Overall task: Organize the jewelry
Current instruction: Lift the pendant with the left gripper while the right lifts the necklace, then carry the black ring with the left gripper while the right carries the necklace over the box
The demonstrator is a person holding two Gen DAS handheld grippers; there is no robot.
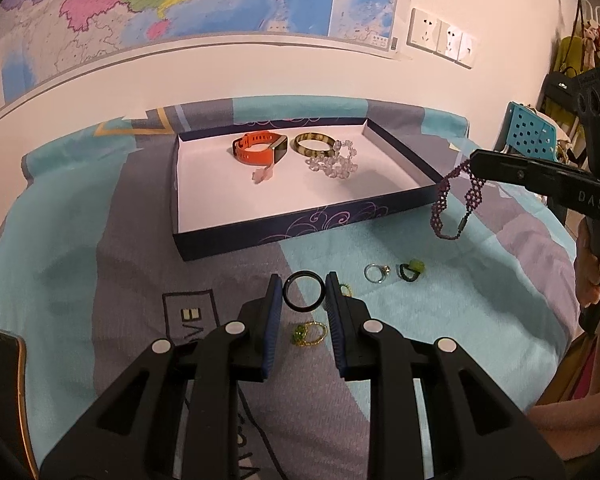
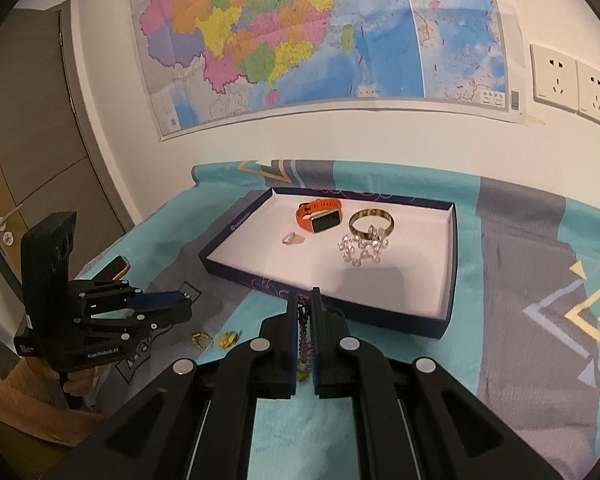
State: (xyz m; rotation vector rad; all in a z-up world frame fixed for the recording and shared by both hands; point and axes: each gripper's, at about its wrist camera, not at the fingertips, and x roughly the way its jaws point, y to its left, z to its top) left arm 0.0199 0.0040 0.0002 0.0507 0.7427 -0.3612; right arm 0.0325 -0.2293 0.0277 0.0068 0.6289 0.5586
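Carrying step. Right gripper (image 2: pixel 304 300) clamped on purple beaded bracelet (image 1: pixel 456 200), dangling just beside box (image 1: pixel 300 224) near-right corner. Left gripper (image 1: pixel 303 285) clamped on black ring (image 1: pixel 303 291), near box front wall. Next: swing both over box, release inside.

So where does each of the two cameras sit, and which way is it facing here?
Left wrist: on the left tongs, looking forward and down at a black ring held between its pads and the tray beyond; the right tongs dangle a purple beaded bracelet.
Right wrist: on the right tongs, shut on that bracelet, facing the tray; the left tongs and a hand show.
Shared: tray, orange watch, wall map.
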